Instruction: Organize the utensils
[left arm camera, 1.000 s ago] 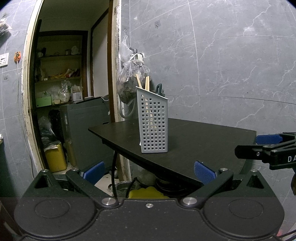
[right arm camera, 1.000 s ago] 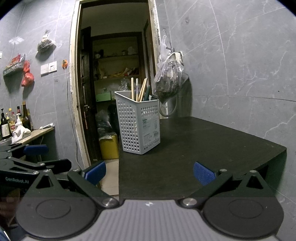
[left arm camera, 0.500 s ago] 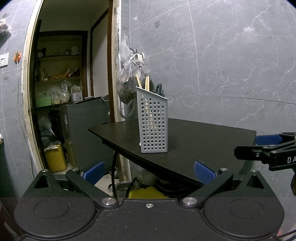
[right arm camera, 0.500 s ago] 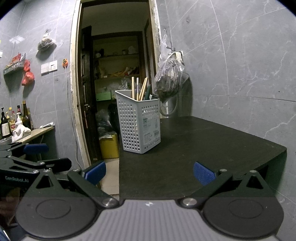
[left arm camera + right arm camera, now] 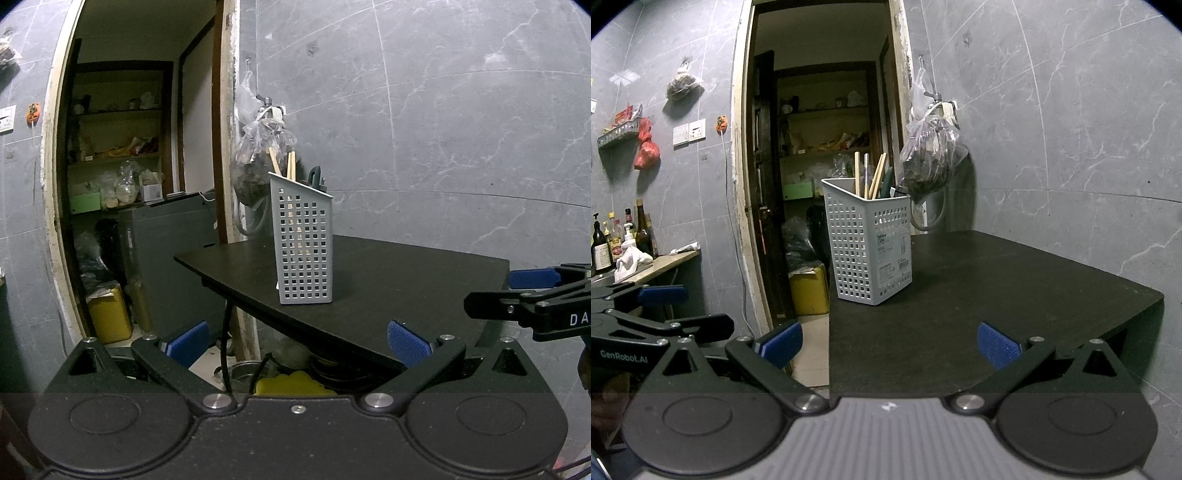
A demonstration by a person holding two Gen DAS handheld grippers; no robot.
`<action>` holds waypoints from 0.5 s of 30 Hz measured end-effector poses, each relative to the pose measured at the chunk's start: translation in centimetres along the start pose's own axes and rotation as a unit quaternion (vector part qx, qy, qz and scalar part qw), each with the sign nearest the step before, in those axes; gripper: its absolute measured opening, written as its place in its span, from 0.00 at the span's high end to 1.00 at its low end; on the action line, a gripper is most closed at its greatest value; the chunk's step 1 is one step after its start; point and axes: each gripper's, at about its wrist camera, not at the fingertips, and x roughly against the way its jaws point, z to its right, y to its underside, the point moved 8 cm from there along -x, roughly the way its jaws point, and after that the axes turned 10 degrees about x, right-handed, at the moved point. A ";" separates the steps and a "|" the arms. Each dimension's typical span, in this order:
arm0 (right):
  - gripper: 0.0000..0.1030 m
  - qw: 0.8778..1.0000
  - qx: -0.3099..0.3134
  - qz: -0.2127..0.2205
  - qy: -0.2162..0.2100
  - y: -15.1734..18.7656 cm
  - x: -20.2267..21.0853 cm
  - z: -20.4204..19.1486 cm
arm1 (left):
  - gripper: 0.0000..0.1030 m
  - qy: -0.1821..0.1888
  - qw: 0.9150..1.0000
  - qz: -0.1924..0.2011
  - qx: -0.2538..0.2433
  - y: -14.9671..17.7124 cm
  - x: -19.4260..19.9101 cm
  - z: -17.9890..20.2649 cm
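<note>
At nine o'clock in the right wrist view, a pale wooden side shelf (image 5: 661,264) is carrying dark glass bottles (image 5: 642,232) and a crumpled white cloth (image 5: 629,260), and just below it the left gripper (image 5: 698,314) is hovering in the air with its blue-padded fingers standing apart and nothing between them. Moving toward twelve o'clock, an open doorway (image 5: 820,147) is showing cluttered pantry shelves and a yellow plastic canister (image 5: 809,291) sitting on the floor. Right of the doorway, at about twelve o'clock, a tall grey perforated plastic utensil basket (image 5: 871,243) is standing upright on the dark matte counter (image 5: 997,288), close to the counter's left edge, with light wooden chopsticks (image 5: 877,175) and a dark-handled utensil (image 5: 888,184) sticking up out of it. A clear plastic bag of dark contents (image 5: 929,162) is hanging from a wall hook behind the basket, at one o'clock. The right gripper (image 5: 888,341) is waiting at six o'clock, well apart from the basket, its blue pads (image 5: 997,345) spread wide over the counter's near edge and gripping nothing.

From the left wrist view, the same basket (image 5: 304,251) is standing at twelve o'clock on the counter (image 5: 406,280), the left gripper (image 5: 297,341) is gaping empty at six o'clock, and the right gripper (image 5: 509,291) is reaching in at three o'clock.
</note>
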 end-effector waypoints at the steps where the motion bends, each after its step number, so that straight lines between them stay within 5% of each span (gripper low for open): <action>1: 0.00 1.000 0.000 0.000 0.000 0.0 0.0 0.0 | 0.01 0.000 1.000 0.000 0.000 0.0 0.0 0.0; 15: 0.00 1.000 0.000 0.000 -0.001 0.1 -0.1 0.1 | 0.01 -0.001 1.000 -0.002 -0.009 0.1 -0.2 0.2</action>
